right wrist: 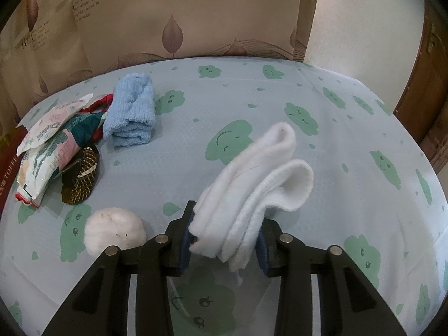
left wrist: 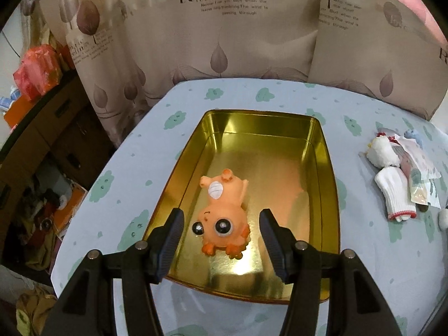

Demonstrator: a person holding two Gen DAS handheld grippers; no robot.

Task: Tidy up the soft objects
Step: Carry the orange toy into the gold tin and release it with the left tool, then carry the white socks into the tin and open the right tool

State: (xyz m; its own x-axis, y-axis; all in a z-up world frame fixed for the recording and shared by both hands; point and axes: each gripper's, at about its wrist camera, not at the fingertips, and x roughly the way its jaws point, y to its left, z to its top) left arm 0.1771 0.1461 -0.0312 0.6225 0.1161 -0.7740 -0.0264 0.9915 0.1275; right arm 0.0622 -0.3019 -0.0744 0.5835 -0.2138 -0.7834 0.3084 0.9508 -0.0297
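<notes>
Left gripper (left wrist: 221, 218): black, jaws spread wide, holding nothing, poised over the near end of the gold tin (left wrist: 326, 165).

Orange squeeze toy (left wrist: 222, 210): big-eyed animal figure, lying on its back inside the gold tin, head toward the camera, between the two open fingers but touching neither.

Gold tin: rectangular, shallow, reflective floor, standing on the bench (left wrist: 134, 168), which wears a pale blue cloth printed with green clouds.

Right gripper (right wrist: 225, 235): black with blue pads, jaws closed on the white folded cloth (right wrist: 260, 179), which stands up out of the grip, its two rolled ends pointing away from the camera and lifted off the bench.

White fluffy ball (right wrist: 114, 231): on the bench, just beside the right gripper's left finger.

Blue folded towel (right wrist: 131, 114): on the bench, far left in the right wrist view.

Packets (right wrist: 44, 142): a loose heap of printed wrappers, left of the blue towel, with a dark netted item (right wrist: 81, 176) lying against the heap's near side.

White sock (left wrist: 394, 193): on the bench right of the gold tin, well apart from it, beside a small white plush (left wrist: 382, 151).

Leaf-print curtain (left wrist: 224, 36): behind the bench.
</notes>
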